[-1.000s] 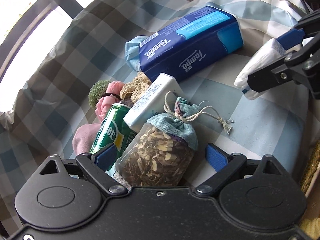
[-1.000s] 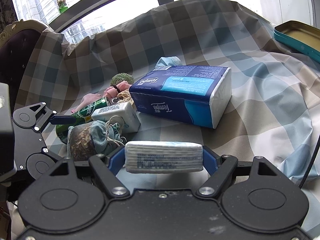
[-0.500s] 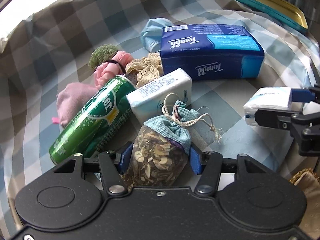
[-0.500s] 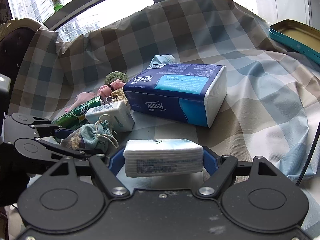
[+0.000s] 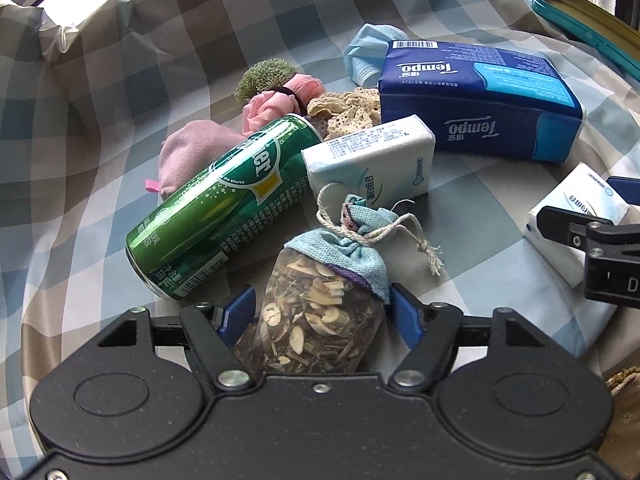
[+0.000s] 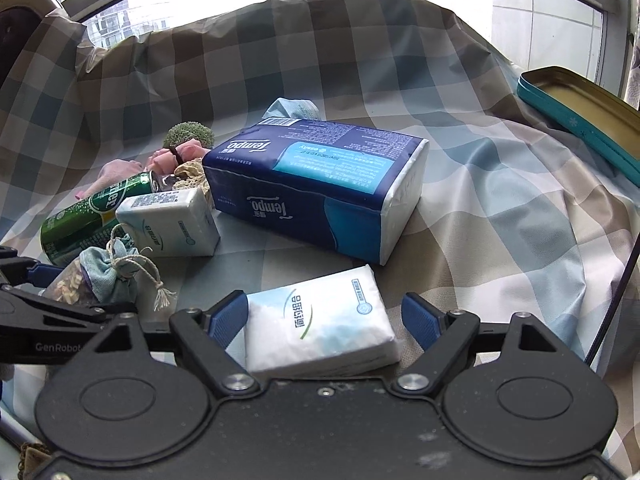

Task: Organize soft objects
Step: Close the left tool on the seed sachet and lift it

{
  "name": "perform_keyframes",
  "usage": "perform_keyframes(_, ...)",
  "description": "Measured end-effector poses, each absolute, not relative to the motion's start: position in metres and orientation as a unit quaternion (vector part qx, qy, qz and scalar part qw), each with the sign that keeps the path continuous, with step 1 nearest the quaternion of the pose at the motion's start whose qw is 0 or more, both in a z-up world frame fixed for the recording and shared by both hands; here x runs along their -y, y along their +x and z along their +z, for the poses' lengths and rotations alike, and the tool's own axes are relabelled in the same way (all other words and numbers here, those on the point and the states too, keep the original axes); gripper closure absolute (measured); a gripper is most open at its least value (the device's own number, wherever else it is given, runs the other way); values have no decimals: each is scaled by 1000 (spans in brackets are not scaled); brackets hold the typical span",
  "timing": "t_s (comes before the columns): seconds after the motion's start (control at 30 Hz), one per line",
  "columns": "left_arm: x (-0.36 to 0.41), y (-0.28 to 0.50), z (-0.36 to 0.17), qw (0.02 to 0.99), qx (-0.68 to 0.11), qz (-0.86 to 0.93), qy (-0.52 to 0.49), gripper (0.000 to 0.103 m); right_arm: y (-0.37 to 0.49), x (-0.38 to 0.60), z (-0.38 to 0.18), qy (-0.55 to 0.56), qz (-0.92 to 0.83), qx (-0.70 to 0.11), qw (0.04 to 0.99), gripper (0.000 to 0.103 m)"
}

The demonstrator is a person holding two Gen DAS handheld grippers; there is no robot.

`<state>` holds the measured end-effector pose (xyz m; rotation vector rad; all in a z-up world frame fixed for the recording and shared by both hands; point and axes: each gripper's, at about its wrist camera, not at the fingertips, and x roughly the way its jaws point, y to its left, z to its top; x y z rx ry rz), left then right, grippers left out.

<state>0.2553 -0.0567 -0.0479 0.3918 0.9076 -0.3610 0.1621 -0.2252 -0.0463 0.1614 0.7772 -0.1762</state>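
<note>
Left wrist: left gripper [image 5: 322, 314] jaws opening, herb sachet [image 5: 320, 304] between the blue pads, a sliver of gap each side; it lies on the checked cloth [image 5: 100, 92] beside the green can [image 5: 224, 200]. Right wrist: right gripper [image 6: 326, 316] jaws opening, small tissue pack [image 6: 320, 324] lying loose between them, near the blue Tempo pack [image 6: 316, 180].

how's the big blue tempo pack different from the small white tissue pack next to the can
The Tempo pack is dark blue, much larger and lies apart behind; the small white tissue pack is white and pale blue, and leans against the green can. The Tempo pack carries Latin lettering, the small pack Chinese characters. Both are soft wrapped tissue packs lying flat on the checked cloth.
</note>
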Motion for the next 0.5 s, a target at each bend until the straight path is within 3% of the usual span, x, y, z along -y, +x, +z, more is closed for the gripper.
perform_keyframes(0.07, 54, 258, -48, 866, -436, -169, 179, 25, 163, 223, -49, 69, -88, -383, 917, 11)
perform_keyframes(0.17, 49, 263, -50, 866, -444, -161, 162, 17, 167, 218, -57, 48, -85, -405, 909, 10)
perform_keyframes(0.37, 46, 263, -52, 868, -441, -164, 158, 13, 172, 215, -63, 38, -67, -422, 903, 1)
perform_keyframes(0.5, 38, 269, -55, 866, -453, -173, 123, 10, 173, 213, -65, 34, -62, -428, 901, 0)
